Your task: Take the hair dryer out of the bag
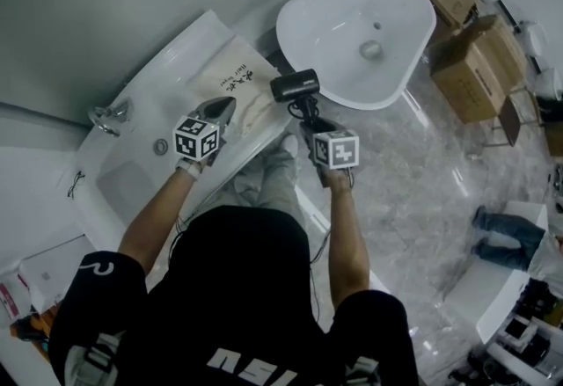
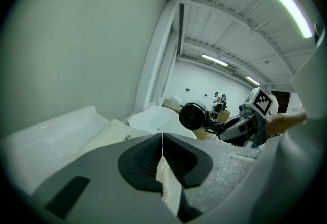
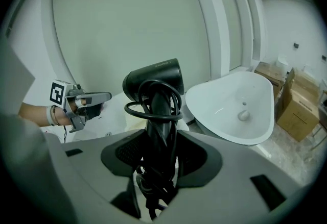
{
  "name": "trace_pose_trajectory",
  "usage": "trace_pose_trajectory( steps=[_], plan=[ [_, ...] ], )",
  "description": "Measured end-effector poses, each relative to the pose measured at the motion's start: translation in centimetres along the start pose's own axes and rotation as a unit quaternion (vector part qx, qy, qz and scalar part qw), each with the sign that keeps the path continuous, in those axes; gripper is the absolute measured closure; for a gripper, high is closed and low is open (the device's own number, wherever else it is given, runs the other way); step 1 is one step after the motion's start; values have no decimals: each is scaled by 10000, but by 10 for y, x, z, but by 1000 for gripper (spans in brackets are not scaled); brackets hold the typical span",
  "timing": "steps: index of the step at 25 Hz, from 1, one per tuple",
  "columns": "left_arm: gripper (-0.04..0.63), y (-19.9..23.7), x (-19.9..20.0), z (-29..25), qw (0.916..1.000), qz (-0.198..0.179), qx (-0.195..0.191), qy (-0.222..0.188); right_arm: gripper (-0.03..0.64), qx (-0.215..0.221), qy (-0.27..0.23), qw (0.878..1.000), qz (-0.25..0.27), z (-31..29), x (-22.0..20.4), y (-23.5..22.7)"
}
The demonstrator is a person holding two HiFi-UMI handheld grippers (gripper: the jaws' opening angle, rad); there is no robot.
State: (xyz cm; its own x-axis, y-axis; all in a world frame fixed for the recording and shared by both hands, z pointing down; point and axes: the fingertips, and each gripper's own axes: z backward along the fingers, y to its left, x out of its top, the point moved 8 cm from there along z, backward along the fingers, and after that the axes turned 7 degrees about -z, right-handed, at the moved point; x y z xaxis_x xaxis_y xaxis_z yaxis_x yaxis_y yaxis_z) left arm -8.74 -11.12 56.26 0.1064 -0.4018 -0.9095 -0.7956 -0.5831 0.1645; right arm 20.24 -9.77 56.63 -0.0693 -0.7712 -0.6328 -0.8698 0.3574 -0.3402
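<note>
Head view hid the handle of the hair dryer behind the right hand-held gripper, which clamped it, cord looped round, outside the cream bag. The left hand-held gripper was pinched shut on that bag's edge. A white basin stood near.

Bathrm showrm/storerm: faucet tub, oval tub, cardboard boxes, marble floor.

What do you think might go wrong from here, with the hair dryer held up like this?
The right hand-held gripper grips the hair dryer by its handle over the wound cord, so it may slip. The left hand-held gripper pinches only a thin bag edge, which might pull free.
</note>
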Motion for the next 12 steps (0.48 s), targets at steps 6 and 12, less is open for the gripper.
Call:
trace_pose_trajectory(
  steps=[6, 12],
  plan=[
    [595, 4, 36, 30, 9971, -306, 407, -573, 436, 242, -337, 9990, 195, 3, 31, 20],
    [596, 17, 42, 54, 9941, -260, 715, -777, 436, 350, -478, 9977, 341, 2, 51, 34]
  ],
)
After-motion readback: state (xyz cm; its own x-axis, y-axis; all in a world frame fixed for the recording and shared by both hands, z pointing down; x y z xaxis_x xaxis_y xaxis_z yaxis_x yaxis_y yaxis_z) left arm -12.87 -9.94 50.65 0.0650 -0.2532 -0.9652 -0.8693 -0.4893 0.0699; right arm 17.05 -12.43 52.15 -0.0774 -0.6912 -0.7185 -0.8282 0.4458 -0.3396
